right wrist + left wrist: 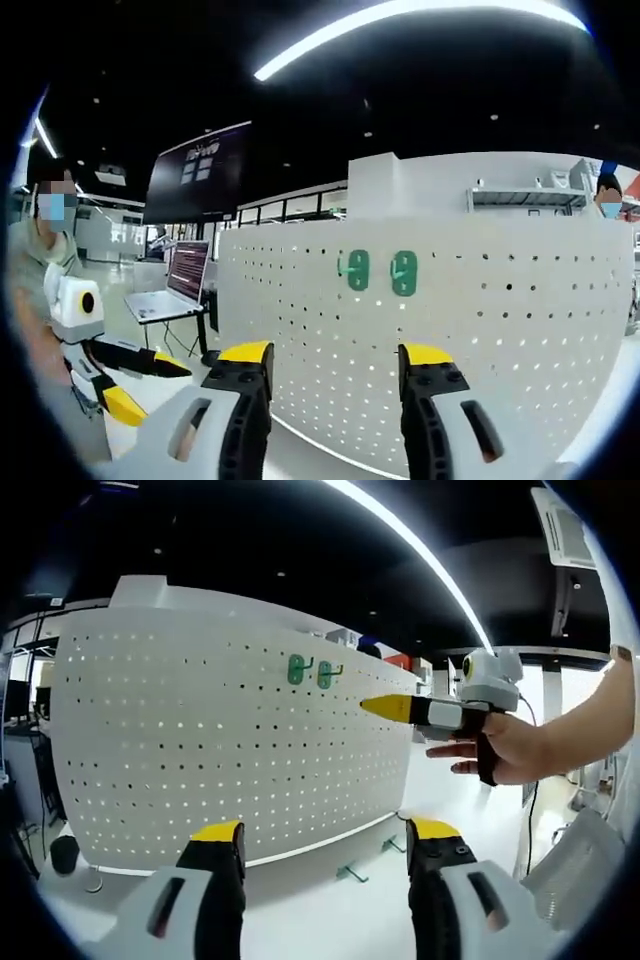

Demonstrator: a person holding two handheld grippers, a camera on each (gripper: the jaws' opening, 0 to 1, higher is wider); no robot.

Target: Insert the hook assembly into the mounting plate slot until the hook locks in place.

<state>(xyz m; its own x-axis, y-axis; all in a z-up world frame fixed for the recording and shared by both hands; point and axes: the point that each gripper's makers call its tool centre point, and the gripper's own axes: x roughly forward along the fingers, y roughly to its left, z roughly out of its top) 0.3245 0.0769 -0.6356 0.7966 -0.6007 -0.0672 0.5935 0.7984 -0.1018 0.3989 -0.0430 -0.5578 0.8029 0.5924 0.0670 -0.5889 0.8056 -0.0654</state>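
- Nearest in the left gripper view, the left gripper (325,848) has its two yellow-tipped black jaws spread wide apart, with nothing between them
- Beyond those jaws stands a white pegboard (180,730), upright on a white table (300,910)
- Two green hooks hang side by side high on the board: one hook (296,669) and a second hook (326,674) just beside it, both touching the board
- Two more green hooks lie loose on the table at the foot of the board, one (351,873) nearer and another (392,844) close behind it
- From the right of that view comes the right gripper (385,708), held by a person's hand (500,748); its yellow tips look close together from this angle and sit near the board's edge, apart from the mounted hooks
- In the right gripper view, the right gripper (335,365) shows its own jaws spread, gripping nothing
- Straight ahead there the pegboard (480,340) carries the same green pair, left one (357,270) and right one (404,273)
- At that view's left edge the left gripper (125,385) appears low, jaws parted, with a laptop (175,290) on a stand behind it
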